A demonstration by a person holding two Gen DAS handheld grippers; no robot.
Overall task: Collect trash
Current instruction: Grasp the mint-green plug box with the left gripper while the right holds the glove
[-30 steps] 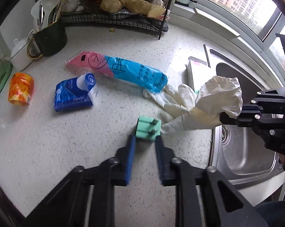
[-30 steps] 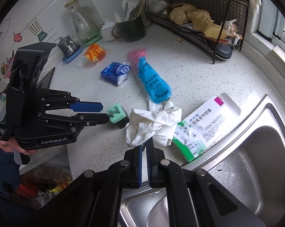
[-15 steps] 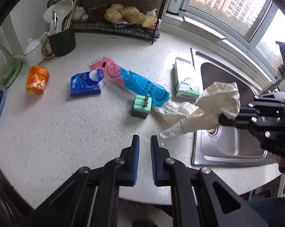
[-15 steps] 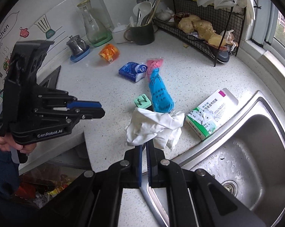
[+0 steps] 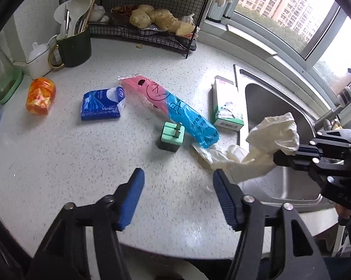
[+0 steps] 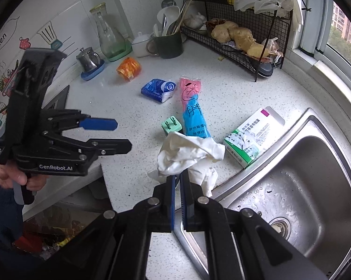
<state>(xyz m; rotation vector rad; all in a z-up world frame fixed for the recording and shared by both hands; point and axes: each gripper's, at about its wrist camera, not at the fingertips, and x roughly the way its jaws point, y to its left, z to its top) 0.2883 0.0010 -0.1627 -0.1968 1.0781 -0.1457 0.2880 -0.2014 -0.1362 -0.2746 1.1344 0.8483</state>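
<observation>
While clenched tight, with blue pads almost meeting, pinches a crumpled white glove [image 6: 187, 151] in the right gripper [image 6: 177, 178]. Held in the air over the front edge of the counter [image 5: 59, 163], beside the near corner of the steel sink [image 6: 315, 163]. Bunched up above the pads, with a loose tail drooping toward the counter; cannot tell whether touching it.

To the left, the left gripper [image 5: 177, 175]: jaws opening, nothing between the blue pads, raised over a bare patch of the white speckled counter. Gripped at its handle by a person's hand [image 6: 10, 175].

Just beyond the spread pads, a small mint-green plug adapter [image 5: 172, 135], prongs up, standing on the counter. Touching or nearly touching its right side, a long pink and blue plastic packet [image 5: 173, 107], lying at a slant. Right of that, at the sink's edge, a white and green medicine box [image 5: 226, 107], torn open at the top. Left of the packet, a blue tissue pack [image 5: 101, 107]. Farther left, well apart, a crinkled orange wrapper [image 5: 40, 96].

Along the back wall, a dark green mug [image 5: 74, 49] stuffed with spoons and chopsticks, next to a black wire rack [image 5: 152, 35] holding knobbly pieces of ginger.
</observation>
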